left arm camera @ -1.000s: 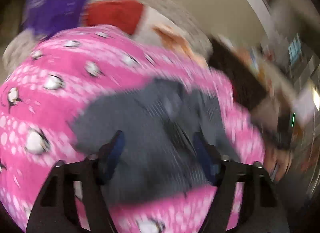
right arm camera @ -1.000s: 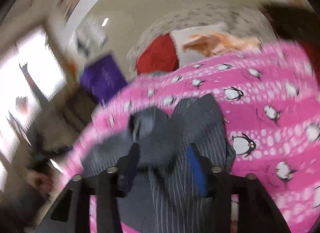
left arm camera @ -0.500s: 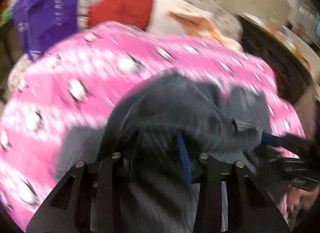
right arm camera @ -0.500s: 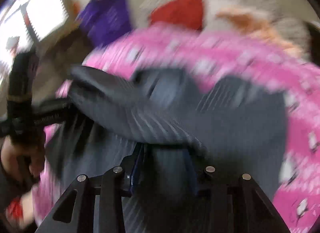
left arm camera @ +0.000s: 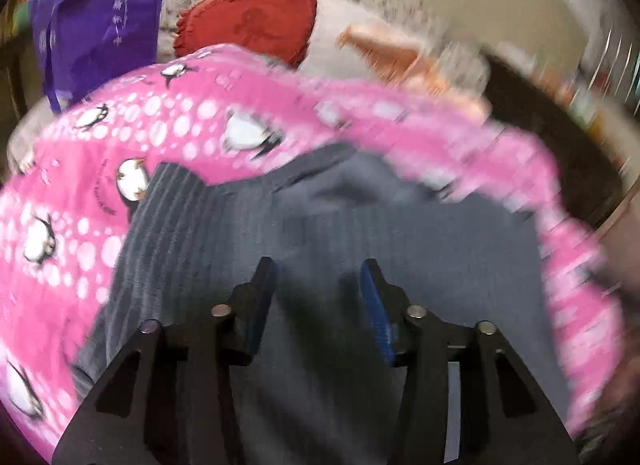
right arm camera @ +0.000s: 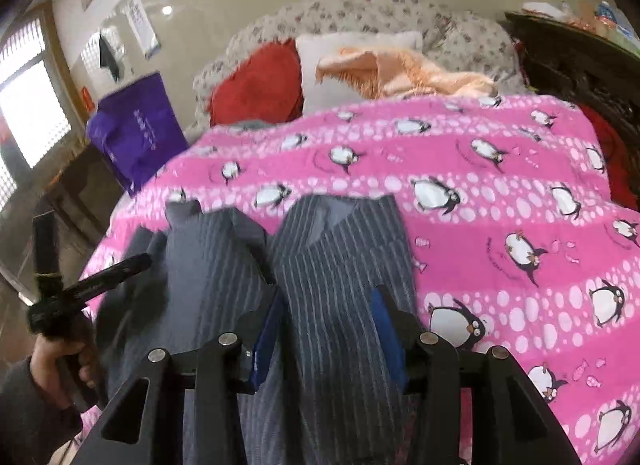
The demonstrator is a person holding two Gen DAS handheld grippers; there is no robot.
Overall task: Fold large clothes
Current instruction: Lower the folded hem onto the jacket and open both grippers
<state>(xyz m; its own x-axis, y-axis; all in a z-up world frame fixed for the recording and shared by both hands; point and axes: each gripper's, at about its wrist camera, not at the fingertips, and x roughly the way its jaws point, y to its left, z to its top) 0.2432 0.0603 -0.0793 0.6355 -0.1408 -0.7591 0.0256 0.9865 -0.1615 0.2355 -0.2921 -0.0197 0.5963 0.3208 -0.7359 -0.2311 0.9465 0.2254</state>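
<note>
Both your claws are parted right now, nothing pinched in either. Your right claw (right arm camera: 326, 329) hangs wide over the grey pinstriped jacket (right arm camera: 332, 265), with striped cloth showing directly under the gap between the blue pads (right arm camera: 266, 345). Your left claw (left arm camera: 318, 297) looks the same, spread over the same grey cloth, though that view is blurry, so I can't tell if the tips touch the fabric.

The jacket lies on the bed, on the pink penguin blanket (right arm camera: 500, 205). Its long axis runs straight away from your right claw, collar at the far end. A folded-in grey flap (right arm camera: 208, 249) sits just left of that claw. From the right wrist view your left hand (right arm camera: 60, 361) is down at the left, beside the flap, so I'd say left is the nearer one for that side.

Beyond the jacket it's more blanket, then a red cushion (right arm camera: 260, 85), white pillow (right arm camera: 340, 65) and purple bag (right arm camera: 136, 125) at the far end.
</note>
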